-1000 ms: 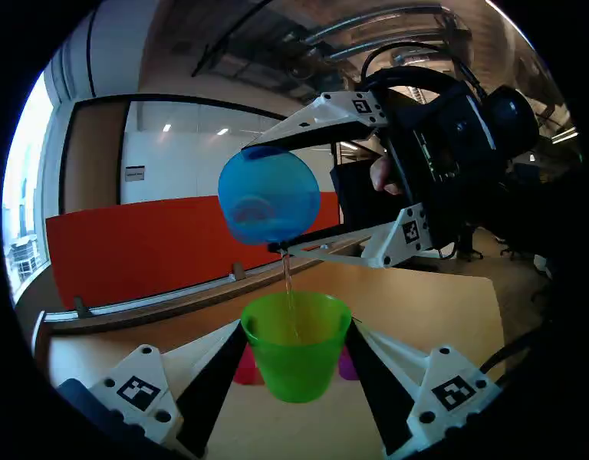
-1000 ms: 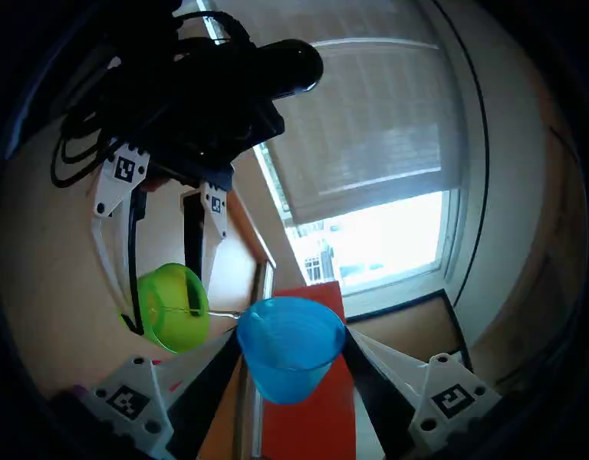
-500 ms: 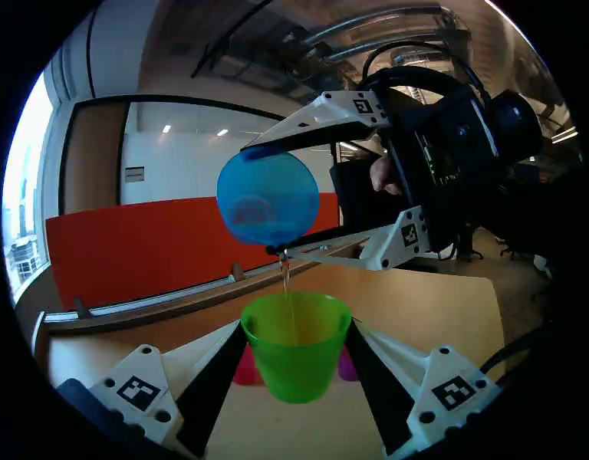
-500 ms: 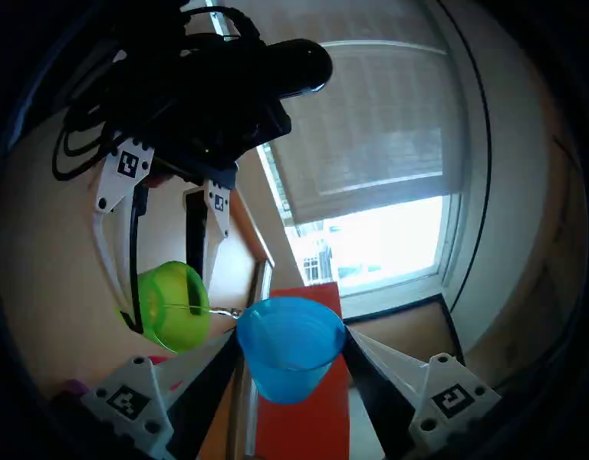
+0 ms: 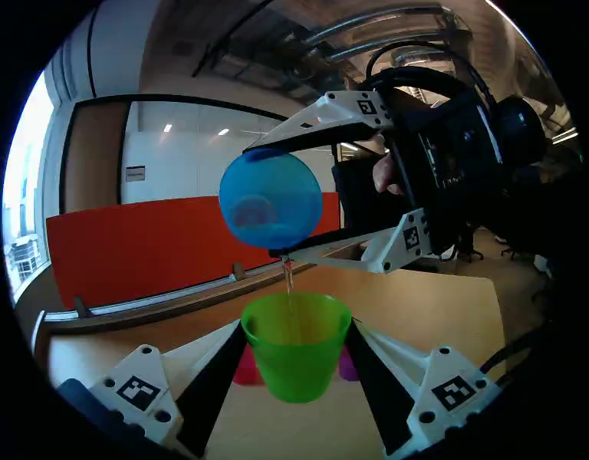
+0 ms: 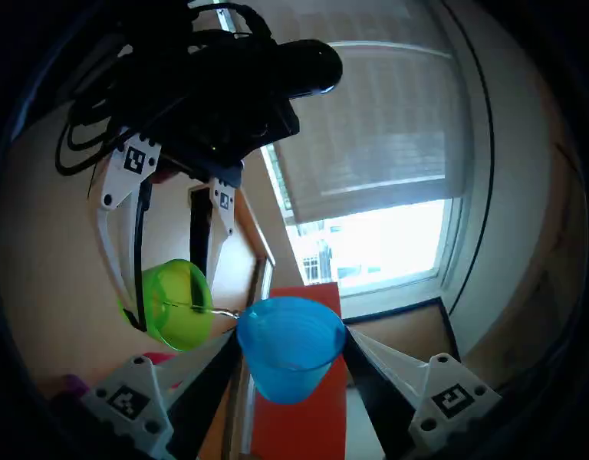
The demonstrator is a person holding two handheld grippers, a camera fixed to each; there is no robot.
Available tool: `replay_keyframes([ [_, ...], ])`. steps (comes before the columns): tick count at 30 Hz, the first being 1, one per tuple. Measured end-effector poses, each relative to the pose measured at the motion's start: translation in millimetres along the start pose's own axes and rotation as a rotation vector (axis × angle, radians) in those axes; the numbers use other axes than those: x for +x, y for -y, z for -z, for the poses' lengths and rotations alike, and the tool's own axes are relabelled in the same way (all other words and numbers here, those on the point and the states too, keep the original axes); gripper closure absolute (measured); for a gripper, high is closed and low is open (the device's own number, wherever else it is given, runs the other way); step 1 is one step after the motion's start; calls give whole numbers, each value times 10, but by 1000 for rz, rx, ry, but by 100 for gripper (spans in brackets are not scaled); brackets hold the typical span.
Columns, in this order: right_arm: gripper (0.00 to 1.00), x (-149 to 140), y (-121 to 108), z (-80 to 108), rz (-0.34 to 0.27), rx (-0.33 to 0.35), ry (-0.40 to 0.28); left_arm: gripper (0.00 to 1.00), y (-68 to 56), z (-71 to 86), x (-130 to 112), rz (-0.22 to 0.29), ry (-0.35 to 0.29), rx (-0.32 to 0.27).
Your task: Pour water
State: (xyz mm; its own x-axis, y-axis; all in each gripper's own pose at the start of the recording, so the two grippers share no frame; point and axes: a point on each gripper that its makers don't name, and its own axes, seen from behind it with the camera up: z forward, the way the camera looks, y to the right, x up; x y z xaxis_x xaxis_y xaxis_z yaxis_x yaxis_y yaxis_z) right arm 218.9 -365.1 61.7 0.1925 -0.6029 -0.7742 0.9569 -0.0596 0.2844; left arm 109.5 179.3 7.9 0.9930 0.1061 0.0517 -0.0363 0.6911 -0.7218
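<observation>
Right gripper (image 6: 291, 341) clamps a translucent blue plastic cup (image 5: 270, 198), tipped at frame centre. Thin water stream (image 5: 288, 277) falls into a translucent green plastic cup (image 5: 296, 364) pinched by left gripper (image 5: 296, 337), lower centre, over wooden bench (image 5: 432, 303). Pouring underway; next probably more tilt, rim aligned over green cup.

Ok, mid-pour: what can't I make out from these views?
1. Water level in the green cup: in the left gripper view its own wall hides it; in the right gripper view it is too small.
2. Water left in the blue cup: the tinted wall blurs it in both views.
3. Pink thing and purple thing: left gripper view, mostly behind the green cup.
</observation>
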Motion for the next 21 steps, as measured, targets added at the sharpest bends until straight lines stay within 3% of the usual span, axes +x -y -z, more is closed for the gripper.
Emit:
replay_keyframes([
  [21, 7, 51, -6, 13, 31, -2, -3, 13, -8, 19, 19, -1, -2, 1],
])
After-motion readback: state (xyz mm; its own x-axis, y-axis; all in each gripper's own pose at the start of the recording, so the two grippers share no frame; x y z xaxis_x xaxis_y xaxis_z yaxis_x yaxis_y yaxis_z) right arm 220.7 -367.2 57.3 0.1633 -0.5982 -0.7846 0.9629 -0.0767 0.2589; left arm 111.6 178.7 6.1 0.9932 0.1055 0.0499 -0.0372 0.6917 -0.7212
